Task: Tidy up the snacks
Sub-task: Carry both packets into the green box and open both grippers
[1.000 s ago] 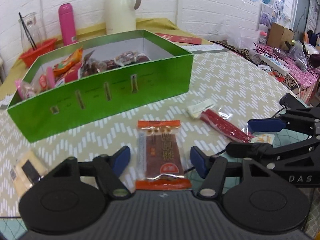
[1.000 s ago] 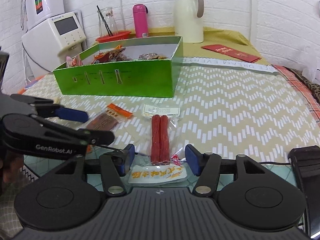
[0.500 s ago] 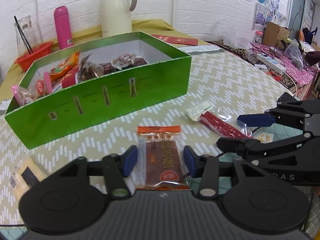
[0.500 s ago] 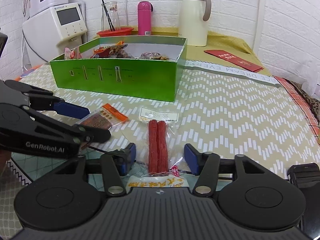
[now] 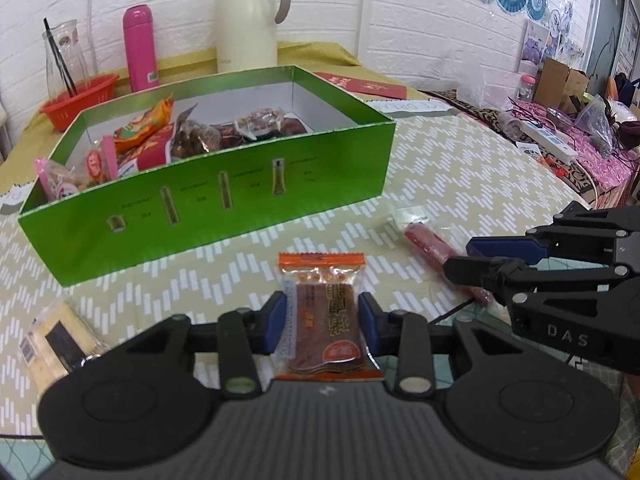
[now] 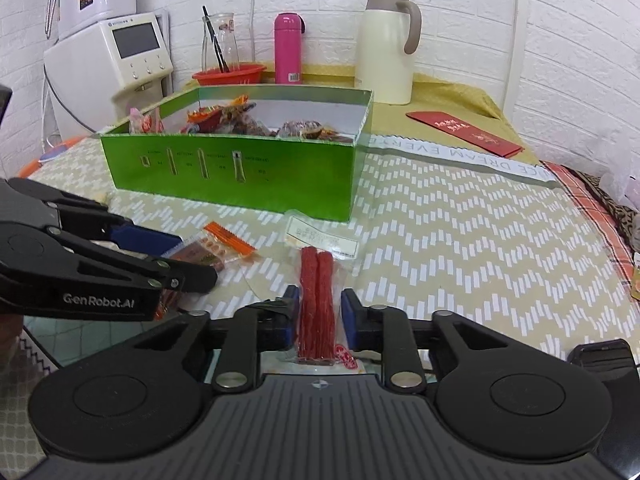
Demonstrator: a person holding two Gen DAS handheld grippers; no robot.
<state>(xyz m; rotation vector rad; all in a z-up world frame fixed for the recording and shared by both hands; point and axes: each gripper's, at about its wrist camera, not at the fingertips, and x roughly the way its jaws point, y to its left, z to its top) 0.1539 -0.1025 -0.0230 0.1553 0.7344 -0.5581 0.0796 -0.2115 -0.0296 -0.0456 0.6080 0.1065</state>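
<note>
Hand-held gripper jaws closing around orange-edged snack packet; green box full of wrapped snacks.

The green box looks like glossy printed cardboard outside, with plain matt white walls inside. The snack packet is shiny clear plastic film with orange printed ends, and the sausage packet is the same kind of glossy clear wrap. The tablecloth looks smooth, with a slight sheen, like wipe-clean plastic sheet. The left gripper and right gripper are matt black plastic with ribbed housings, small bright metal pins and blue pads that look rubbery. The cream jug has a smooth satin finish; the pink flask is glossy. The wall is rough white-painted brick.
</note>
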